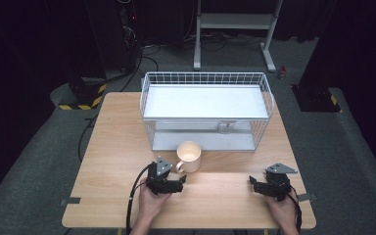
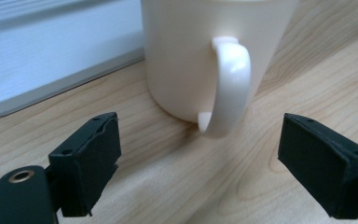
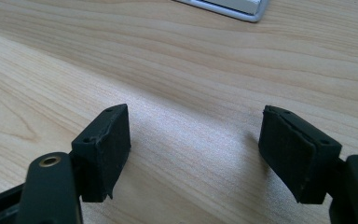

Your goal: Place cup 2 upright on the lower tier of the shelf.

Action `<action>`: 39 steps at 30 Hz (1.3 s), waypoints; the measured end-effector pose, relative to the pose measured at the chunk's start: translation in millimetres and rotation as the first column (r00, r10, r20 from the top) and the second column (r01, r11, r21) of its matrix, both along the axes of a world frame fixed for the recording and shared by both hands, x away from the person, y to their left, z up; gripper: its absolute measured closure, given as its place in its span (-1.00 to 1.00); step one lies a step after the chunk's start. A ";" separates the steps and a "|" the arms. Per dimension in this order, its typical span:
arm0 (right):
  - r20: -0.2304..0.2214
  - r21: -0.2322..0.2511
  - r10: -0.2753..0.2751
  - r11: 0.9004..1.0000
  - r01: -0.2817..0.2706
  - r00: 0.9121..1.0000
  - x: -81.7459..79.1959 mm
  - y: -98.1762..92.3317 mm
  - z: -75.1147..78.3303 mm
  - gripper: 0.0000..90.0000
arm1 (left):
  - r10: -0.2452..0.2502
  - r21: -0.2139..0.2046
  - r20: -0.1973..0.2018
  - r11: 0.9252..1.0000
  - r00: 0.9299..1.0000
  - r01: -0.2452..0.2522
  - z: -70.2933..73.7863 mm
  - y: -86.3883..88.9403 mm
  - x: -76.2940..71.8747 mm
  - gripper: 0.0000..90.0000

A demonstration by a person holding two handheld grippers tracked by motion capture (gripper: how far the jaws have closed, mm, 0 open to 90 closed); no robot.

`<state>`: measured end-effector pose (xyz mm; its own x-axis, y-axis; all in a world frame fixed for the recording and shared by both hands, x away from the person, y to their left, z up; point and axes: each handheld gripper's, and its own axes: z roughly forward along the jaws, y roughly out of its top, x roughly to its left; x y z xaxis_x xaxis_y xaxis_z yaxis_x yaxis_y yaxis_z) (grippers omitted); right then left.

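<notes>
Cream ceramic mug (image 2: 200, 60) standing upright on pale wooden table (image 2: 307, 93), dead ahead of left gripper (image 2: 198, 163), handle (image 2: 228, 86) facing wide-apart, empty jaws; right gripper (image 3: 196, 154) likewise apart, farther off.

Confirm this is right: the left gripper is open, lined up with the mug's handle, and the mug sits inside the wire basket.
Not quite. The mug stands on the table in front of the wire basket, as the high view shows. The left gripper is open, facing the handle.
</notes>
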<state>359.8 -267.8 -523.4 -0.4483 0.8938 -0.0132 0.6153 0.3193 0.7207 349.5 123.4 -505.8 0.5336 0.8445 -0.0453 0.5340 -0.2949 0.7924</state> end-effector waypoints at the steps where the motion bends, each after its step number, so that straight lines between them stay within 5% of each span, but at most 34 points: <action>1: 0.000 0.000 0.000 1.000 0.000 1.000 0.0 0.0 0.0 -0.44 | 0.002 -0.011 -0.001 1.000 1.000 -0.002 0.1 -1.2 0.9 -0.70; 16: 0.000 0.000 0.000 1.000 0.000 1.000 -0.1 0.0 0.0 -0.44 | 0.003 0.031 0.029 1.000 1.000 -0.004 3.5 -19.9 17.9 -0.79; 39: 0.000 0.000 0.000 1.000 0.000 1.000 0.0 0.0 0.0 -0.44 | 0.036 0.001 0.031 0.999 0.999 -0.036 -3.7 -39.2 38.2 -0.83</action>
